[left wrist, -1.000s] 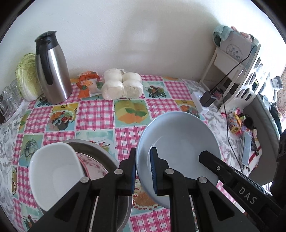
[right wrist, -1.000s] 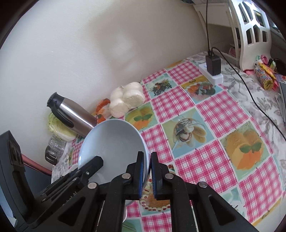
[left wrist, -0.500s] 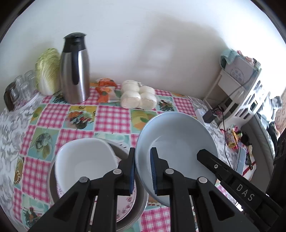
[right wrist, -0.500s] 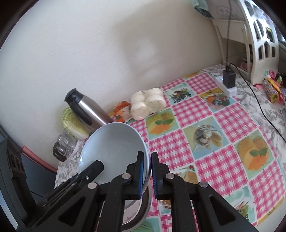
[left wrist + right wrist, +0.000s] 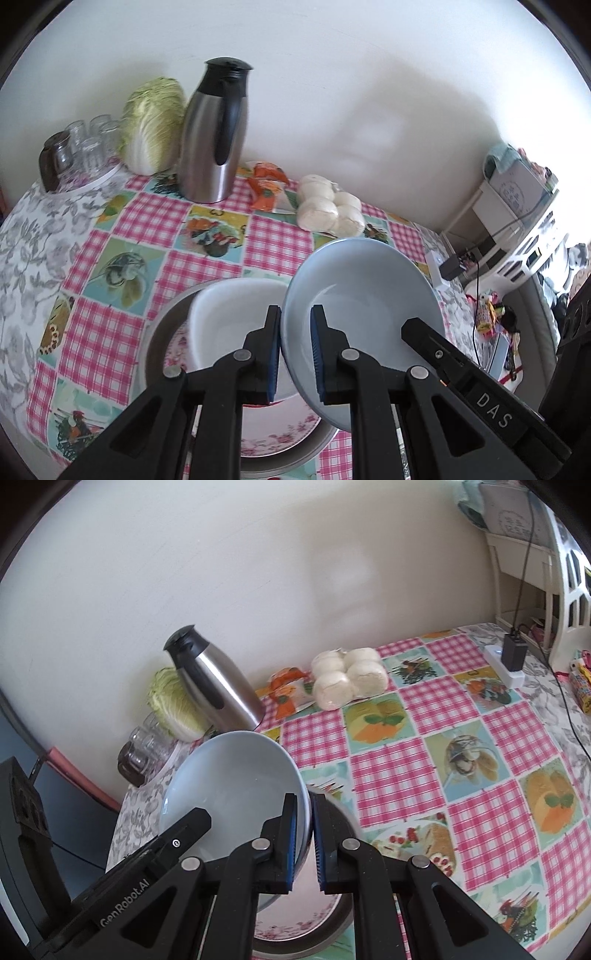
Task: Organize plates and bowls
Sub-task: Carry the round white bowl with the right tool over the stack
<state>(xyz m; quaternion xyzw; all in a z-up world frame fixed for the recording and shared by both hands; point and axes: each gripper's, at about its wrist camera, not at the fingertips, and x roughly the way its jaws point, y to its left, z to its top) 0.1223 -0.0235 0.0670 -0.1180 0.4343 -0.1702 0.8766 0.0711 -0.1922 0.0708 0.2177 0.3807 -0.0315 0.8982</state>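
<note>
Bowl (image 5: pixel 364 295), pale blue, tilted in the air, its rim clenched on opposite sides by left tool (image 5: pixel 295 350) and right tool (image 5: pixel 303 843), above a white bowl (image 5: pixel 229 317) on a floral plate (image 5: pixel 273 432) on the checked tabletop (image 5: pixel 140 221).

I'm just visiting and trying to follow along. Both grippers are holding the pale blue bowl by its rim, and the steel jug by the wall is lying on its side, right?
Not quite. The steel jug stands upright by the wall, as the left wrist view shows. The rest holds: the left gripper and the right gripper both clamp the rim of the pale blue bowl.
</note>
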